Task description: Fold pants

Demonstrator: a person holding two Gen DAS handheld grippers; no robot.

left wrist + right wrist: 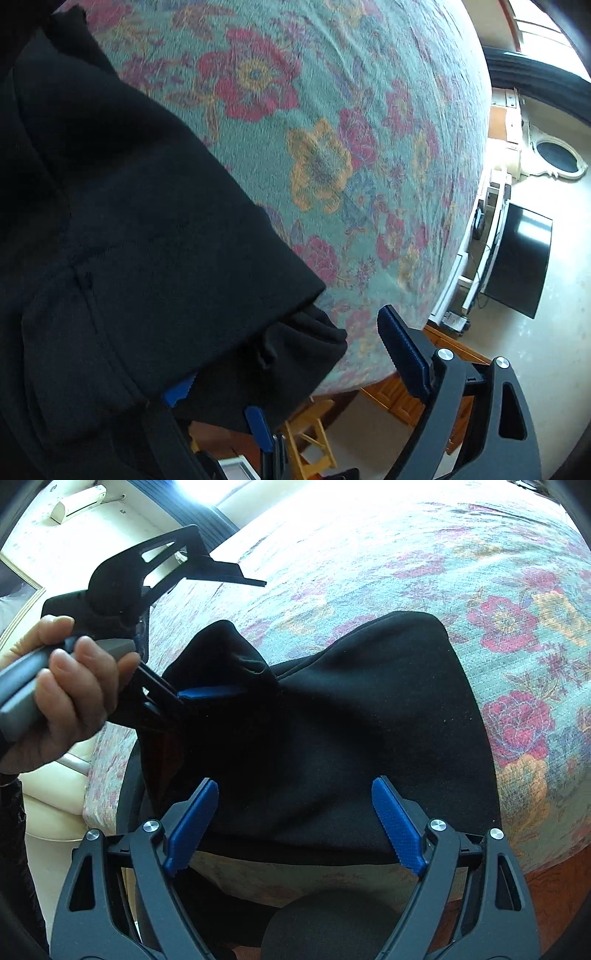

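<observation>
1. The black pants (369, 720) lie in a bunched heap on the flowery bed (517, 590), close to its near edge.
2. The left gripper (288, 354) has its fingers spread wide. One blue pad is tucked under a flap of cloth and the other sticks out in the air, so nothing is pinched.
3. The right gripper (295, 827) is spread wide too and hovers over the pants' near edge.
4. I think both wait apart like this so each can take a corner and pull the cloth flat.

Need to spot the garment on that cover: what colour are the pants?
Black pants, plain against the floral bed cover; clearest in the right wrist view.
</observation>
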